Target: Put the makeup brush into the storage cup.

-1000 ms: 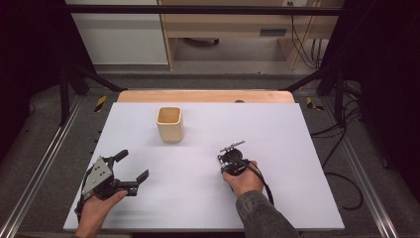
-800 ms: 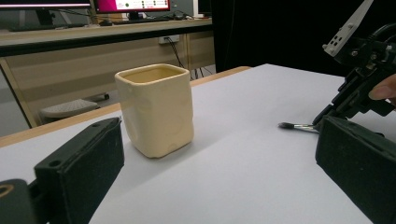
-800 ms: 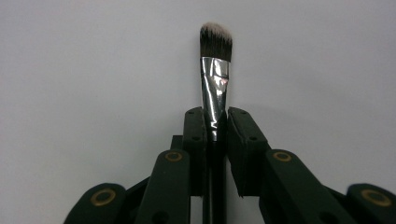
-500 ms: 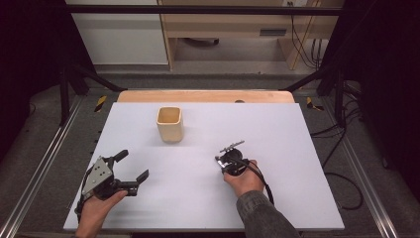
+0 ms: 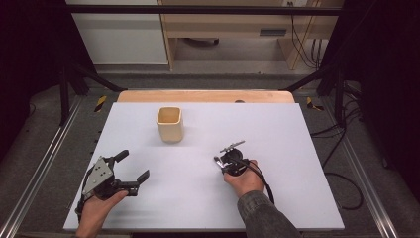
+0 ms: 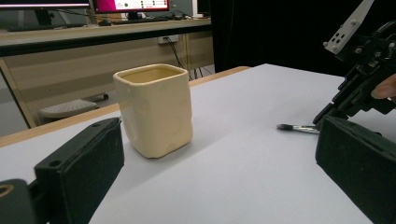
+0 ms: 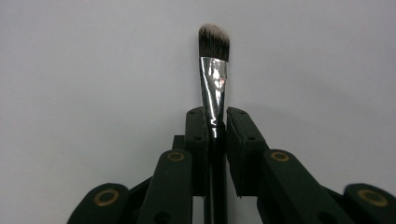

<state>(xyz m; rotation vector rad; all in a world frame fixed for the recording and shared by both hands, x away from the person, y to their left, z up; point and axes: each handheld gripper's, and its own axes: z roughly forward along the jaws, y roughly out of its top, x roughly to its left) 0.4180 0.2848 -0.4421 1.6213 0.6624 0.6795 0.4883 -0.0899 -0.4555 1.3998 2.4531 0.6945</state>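
White counter (image 5: 297, 198), nearly bare. Cream square cup (image 5: 170, 124) stands upright toward the far side, left of centre, well apart from both grippers. Nothing lies between the cup and either gripper; no clutter on the surface. Wooden strip (image 5: 205, 96) runs along the far edge, floor and metal rails beyond the sides.

Right gripper (image 5: 219, 161) sits near centre, low over the counter, fingers narrow and clamped on the handle of a makeup brush (image 7: 214, 70). In the right gripper view the brush runs straight out between the fingers (image 7: 196, 140), long axis in line with the gripper, silver ferrule and dark bristles with a pale tip sticking out ahead. In the left gripper view the brush (image 6: 296, 127) lies about level, at or just above the surface, cannot tell if touching, bristles pointing toward the cup side, with a clear gap to the cup (image 6: 154, 109).

Left gripper (image 5: 133, 171) at near left of the counter, fingers wide apart, holding nothing, aimed toward the cup.

Room: open surface all round the brush, wide free stretch to the right edge and the near edge. Left gripper sits closer to the near-left corner.
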